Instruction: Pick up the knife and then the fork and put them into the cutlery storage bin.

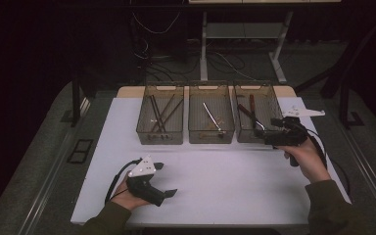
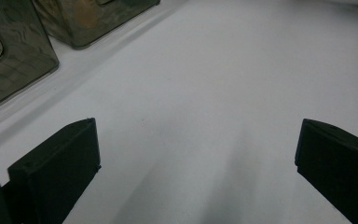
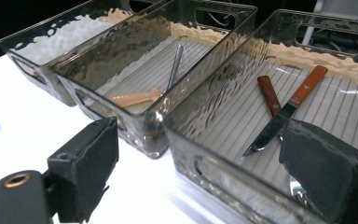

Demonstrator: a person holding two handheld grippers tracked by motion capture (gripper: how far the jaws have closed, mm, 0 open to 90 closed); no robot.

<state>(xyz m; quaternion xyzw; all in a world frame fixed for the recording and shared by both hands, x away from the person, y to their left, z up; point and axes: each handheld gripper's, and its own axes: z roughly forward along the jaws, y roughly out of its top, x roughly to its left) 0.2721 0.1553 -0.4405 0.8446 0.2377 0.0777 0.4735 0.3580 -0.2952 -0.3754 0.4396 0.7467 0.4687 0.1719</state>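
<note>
Fingers of both grippers wide apart, empty: right gripper (image 1: 274, 128) at knife bin (image 1: 272, 98), left gripper (image 1: 162, 179) over table (image 1: 225, 176).

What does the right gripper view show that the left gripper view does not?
The right gripper view looks into the bins: two wooden-handled knives in the near bin, a spoon-like utensil in the middle bin. The left gripper view gives bare white table between its open claw, with bin walls at the edge. Both share the table and ribbed bins.
</note>
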